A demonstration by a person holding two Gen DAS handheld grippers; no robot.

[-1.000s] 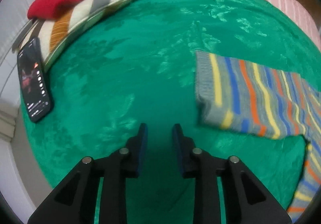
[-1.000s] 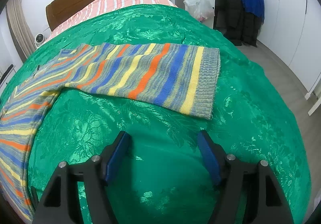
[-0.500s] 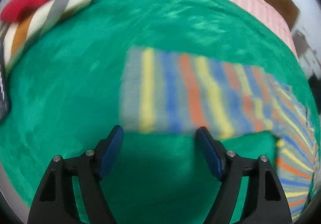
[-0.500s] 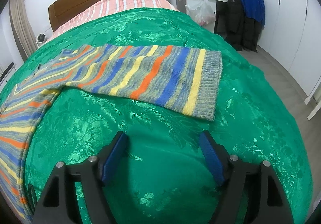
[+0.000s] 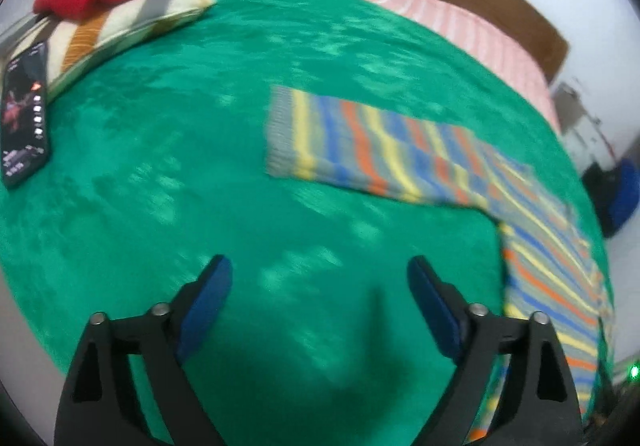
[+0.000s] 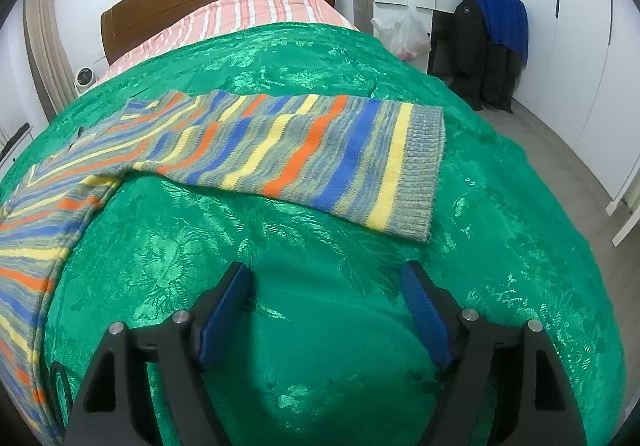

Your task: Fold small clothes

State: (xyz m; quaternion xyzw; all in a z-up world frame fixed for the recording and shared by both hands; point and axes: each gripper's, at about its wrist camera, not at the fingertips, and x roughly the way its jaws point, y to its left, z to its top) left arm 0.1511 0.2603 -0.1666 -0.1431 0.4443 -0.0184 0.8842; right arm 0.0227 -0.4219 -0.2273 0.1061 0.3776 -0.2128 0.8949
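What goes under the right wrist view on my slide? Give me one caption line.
Open right gripper hovering over green satin bedspread, short of the striped knit sweater's sleeve.

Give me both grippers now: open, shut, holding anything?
Left gripper: open, holding nothing, above the green bedspread.
Right gripper: open, holding nothing, short of the striped sweater sleeve.

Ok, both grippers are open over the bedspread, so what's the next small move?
Probably ease the right gripper forward to the sleeve cuff: it lies flat just ahead, untouched, and the left gripper sits farther from its cuff.
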